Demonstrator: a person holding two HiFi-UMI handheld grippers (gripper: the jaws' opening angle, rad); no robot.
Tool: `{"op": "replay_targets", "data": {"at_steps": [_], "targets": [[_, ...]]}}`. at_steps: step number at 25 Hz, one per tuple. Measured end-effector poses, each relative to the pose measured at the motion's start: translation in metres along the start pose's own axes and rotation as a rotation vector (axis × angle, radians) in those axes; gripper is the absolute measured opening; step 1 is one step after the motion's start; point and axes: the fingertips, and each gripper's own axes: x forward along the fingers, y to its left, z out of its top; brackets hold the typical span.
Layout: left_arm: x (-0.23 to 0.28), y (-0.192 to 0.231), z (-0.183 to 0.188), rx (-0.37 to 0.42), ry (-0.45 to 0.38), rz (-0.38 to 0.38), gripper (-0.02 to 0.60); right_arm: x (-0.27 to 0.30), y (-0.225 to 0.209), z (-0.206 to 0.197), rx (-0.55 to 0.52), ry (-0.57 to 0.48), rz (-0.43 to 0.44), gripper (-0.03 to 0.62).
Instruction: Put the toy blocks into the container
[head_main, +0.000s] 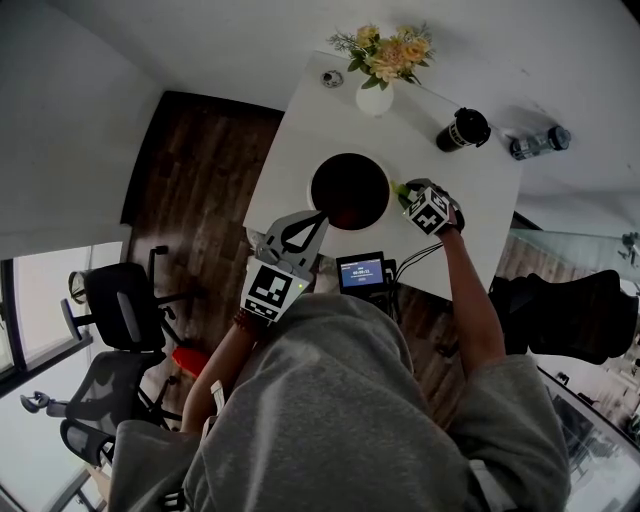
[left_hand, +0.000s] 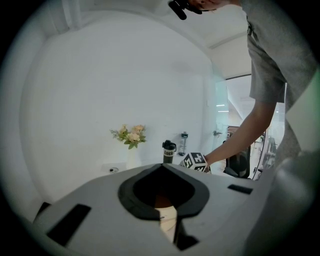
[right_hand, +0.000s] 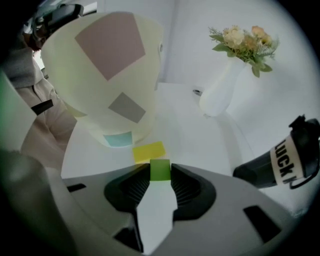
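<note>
A cream container (head_main: 350, 175) with coloured squares on its wall (right_hand: 110, 75) stands mid-table, dark inside. My right gripper (head_main: 407, 194) is just right of it, low over the table, shut on a green block (right_hand: 160, 170) that fills the gap between its ribbed pads (right_hand: 136, 186). The same green block (head_main: 400, 189) shows beside the container's rim. A yellow block (right_hand: 148, 151) lies flat on the table at the container's foot, just beyond the green one. My left gripper (head_main: 322, 216) is at the container's near-left rim with its tips (left_hand: 161, 166) together; I cannot tell whether it touches the rim.
A white vase of flowers (head_main: 375, 95) stands at the table's far edge, a black tumbler (head_main: 463, 129) and a bottle (head_main: 538, 143) at the far right. A small screen device (head_main: 360, 272) sits at the near edge. Office chairs (head_main: 115, 300) stand on the floor at left.
</note>
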Motion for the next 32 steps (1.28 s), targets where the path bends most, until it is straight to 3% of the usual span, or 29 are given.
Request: {"op": "replay_targets", "data": {"at_steps": [8, 17, 20, 26, 32], "targets": [[0.007, -0.005, 0.006, 0.013, -0.011, -0.029, 0.006, -0.046, -0.034, 0.02, 0.011, -0.089, -0.105, 0.133], [0.01, -0.012, 0.006, 0.015, -0.014, -0.045, 0.006, -0.137, -0.079, 0.099, 0.092, -0.366, -0.224, 0.133], [0.007, -0.013, 0.002, 0.01, -0.006, -0.042, 0.006, -0.166, -0.083, 0.131, 0.069, -0.443, -0.256, 0.133], [0.002, -0.009, -0.002, -0.001, -0.003, -0.024, 0.006, -0.208, -0.053, 0.193, -0.018, -0.585, -0.208, 0.133], [-0.001, -0.005, -0.004, -0.007, -0.004, -0.011, 0.006, -0.193, -0.014, 0.213, -0.117, -0.569, -0.143, 0.133]]}}
